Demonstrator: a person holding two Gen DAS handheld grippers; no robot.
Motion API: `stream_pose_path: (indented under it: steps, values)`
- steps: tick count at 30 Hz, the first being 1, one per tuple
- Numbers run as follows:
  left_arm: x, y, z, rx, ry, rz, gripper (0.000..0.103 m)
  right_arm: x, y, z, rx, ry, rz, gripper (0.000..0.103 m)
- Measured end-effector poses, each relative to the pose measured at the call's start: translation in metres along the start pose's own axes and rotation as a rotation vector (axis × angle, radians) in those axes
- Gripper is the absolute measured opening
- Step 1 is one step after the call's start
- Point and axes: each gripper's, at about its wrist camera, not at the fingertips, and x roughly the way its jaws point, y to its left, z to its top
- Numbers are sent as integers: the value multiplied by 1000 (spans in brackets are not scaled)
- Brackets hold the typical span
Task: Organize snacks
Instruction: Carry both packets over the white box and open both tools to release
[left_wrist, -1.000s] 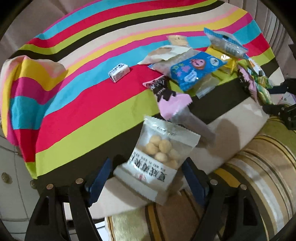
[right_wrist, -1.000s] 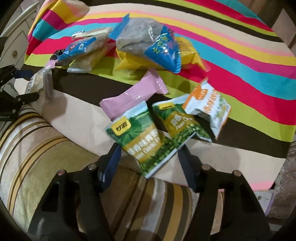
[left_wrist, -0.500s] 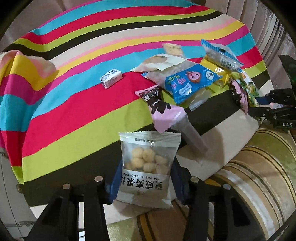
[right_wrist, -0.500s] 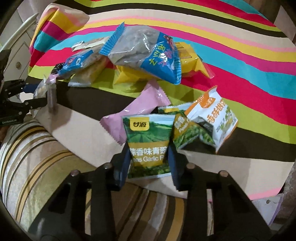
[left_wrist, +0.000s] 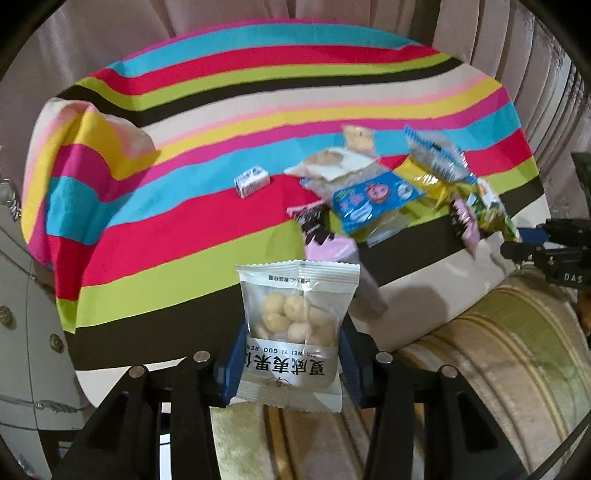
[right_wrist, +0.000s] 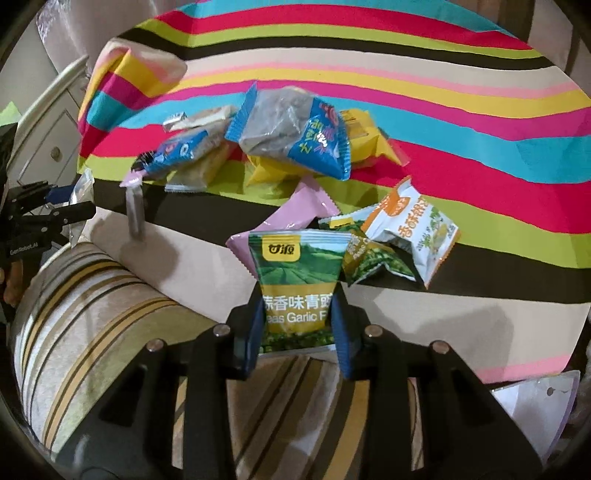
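At the bottom centre of the left view, a clear packet of round nuts (left_wrist: 293, 332) is being clamped between the blue fingers of the left gripper (left_wrist: 290, 360), lifted clear of the striped cloth (left_wrist: 184, 236). In the right view, a green pea packet (right_wrist: 297, 284) is being pinched the same way by the right gripper (right_wrist: 297, 332). Both packets appear to be in mid-carry, so a sorting step is judged to be under way; a setting-down spot is being called for next. Beyond, at mid-frame, a pink wrapper (right_wrist: 295, 214) and a second pea packet (right_wrist: 369, 254) are lying, possibly touching. Farther up, a blue-edged bag (right_wrist: 291, 133) is resting on the heap. Open cloth is being left at the upper left; the cloth's near edge is falling onto the sofa arm (right_wrist: 92, 302).
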Motion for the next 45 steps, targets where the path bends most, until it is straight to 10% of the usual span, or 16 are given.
stream_pose_path:
  steps: [22,45]
  values:
    - [-23,-174,39,218,-80,-266,45,-76,-85,-70,241,-113,-81,37]
    - [-14,-350,54,388,6,-564,46,-123,-213,-156,536,-169,-261,37]
